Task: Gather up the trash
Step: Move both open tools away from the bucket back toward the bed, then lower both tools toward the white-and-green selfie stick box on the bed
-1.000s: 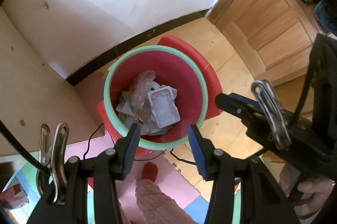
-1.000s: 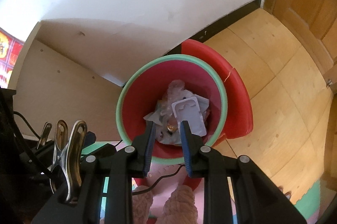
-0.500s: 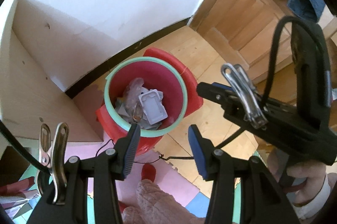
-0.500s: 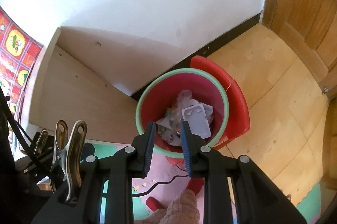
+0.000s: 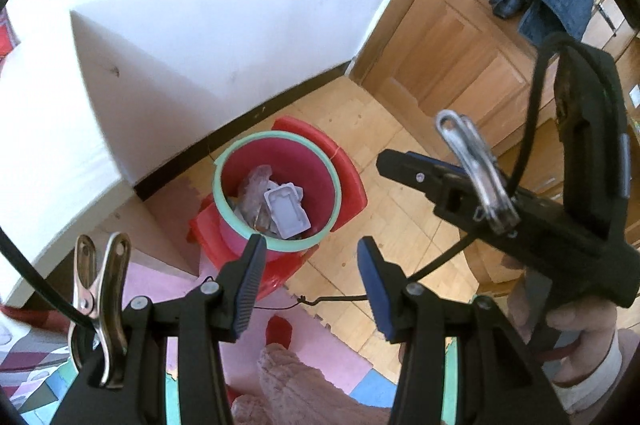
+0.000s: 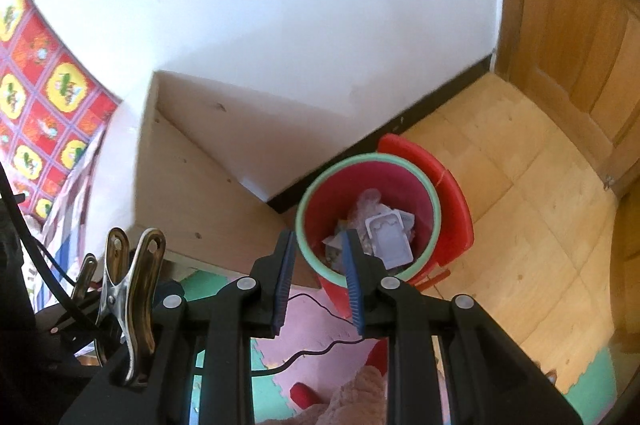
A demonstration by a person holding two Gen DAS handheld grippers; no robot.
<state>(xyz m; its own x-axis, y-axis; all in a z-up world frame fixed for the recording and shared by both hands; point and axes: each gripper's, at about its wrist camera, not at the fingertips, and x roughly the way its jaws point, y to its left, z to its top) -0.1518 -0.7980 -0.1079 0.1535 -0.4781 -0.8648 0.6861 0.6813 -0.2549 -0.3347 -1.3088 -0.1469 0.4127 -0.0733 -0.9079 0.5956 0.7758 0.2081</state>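
We see the red bin (image 5: 276, 201) upright, mouth up, holding trash (image 5: 286, 211); left gripper (image 5: 310, 285) and right gripper (image 6: 316, 281) fingers apart, empty.

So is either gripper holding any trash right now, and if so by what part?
Nothing is held. The left gripper and right gripper both have bare gaps between their pads; the trash lies in the red bin.
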